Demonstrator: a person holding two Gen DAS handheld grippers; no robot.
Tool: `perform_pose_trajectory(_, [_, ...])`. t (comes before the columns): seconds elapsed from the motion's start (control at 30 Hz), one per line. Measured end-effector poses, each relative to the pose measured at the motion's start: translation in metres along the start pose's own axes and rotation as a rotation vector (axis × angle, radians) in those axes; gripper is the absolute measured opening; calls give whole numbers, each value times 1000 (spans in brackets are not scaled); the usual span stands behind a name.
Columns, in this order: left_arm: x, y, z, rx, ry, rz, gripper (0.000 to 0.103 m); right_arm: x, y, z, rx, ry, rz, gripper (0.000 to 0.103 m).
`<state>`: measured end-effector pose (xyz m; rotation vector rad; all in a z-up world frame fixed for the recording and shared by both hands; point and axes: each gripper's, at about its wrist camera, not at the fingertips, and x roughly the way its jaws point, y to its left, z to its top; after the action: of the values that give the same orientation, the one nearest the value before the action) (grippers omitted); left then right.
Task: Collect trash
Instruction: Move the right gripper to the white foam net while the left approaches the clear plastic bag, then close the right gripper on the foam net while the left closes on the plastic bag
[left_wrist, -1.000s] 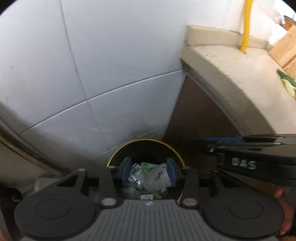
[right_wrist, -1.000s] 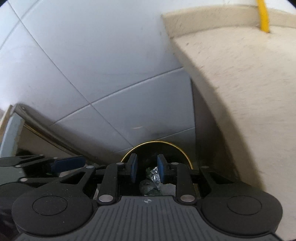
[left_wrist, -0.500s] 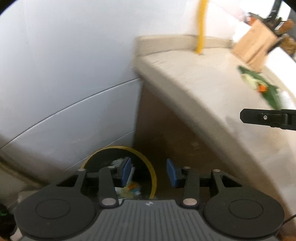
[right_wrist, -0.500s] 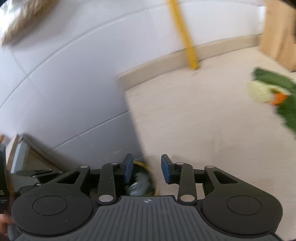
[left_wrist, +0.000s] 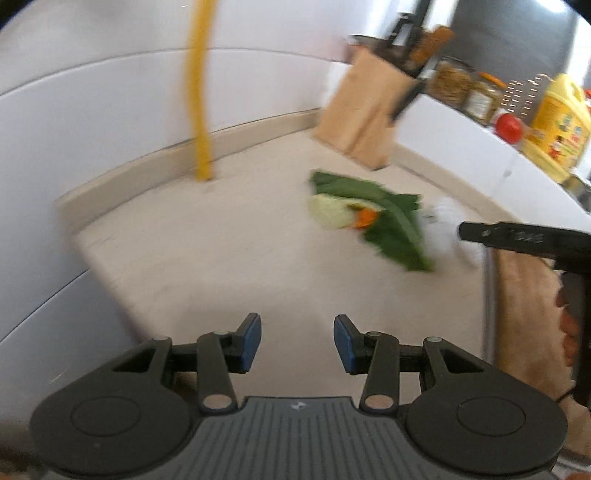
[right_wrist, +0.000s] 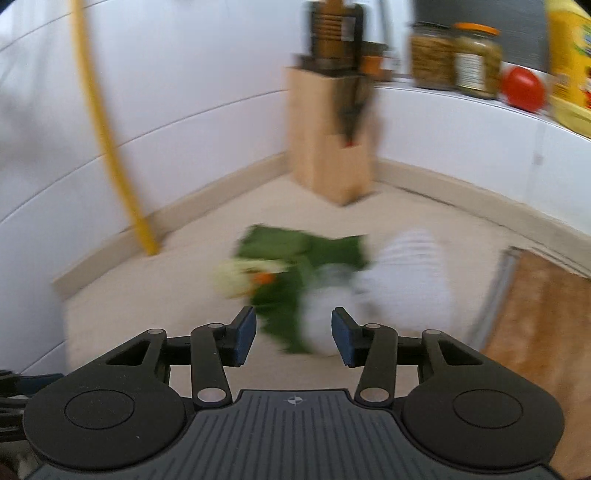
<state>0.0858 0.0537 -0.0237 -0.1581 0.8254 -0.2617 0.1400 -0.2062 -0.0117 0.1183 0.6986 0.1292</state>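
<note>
Vegetable scraps lie on the beige counter (left_wrist: 221, 266): green leaves (left_wrist: 391, 218) with a pale cabbage piece (left_wrist: 328, 212) and an orange bit, plus white crumpled trash (left_wrist: 447, 225) beside them. In the right wrist view the leaves (right_wrist: 295, 266) and the white trash (right_wrist: 406, 273) lie just beyond my right gripper (right_wrist: 293, 336), which is open and empty. My left gripper (left_wrist: 297, 343) is open and empty over the counter's near left part. The right gripper's body (left_wrist: 524, 240) shows at the right of the left wrist view.
A wooden knife block (right_wrist: 328, 136) stands at the back corner. A yellow pipe (left_wrist: 201, 92) runs up the white tiled wall. Jars (right_wrist: 458, 59), a red tomato (right_wrist: 522, 88) and a yellow bottle (left_wrist: 557, 125) sit on a white ledge. A wooden board (right_wrist: 543, 321) lies at right.
Both grippers rose from the trash bin on the floor up to the counter and swung right. Both jaws have opened wider. The scraps have come into view ahead.
</note>
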Motion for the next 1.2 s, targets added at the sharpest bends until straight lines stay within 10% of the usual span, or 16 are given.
perform_pose_trajectory(0.3, [60,-90,46,126,6,-145,42,24,-68,18,71,-12,-88,55])
perform_pose_trajectory(0.83, [143,-149,74,195,85,-125,43,79,-112,26,176,62,-9,68])
perform_pose_trajectory(0.93, [156,-149,74,192,116,-104,41,87,-111,23,167,98,-14,40])
perform_pose_trajectory(1.2, [124,-139,56,226,138,-156,25,57,-114,11,199,114,37,14])
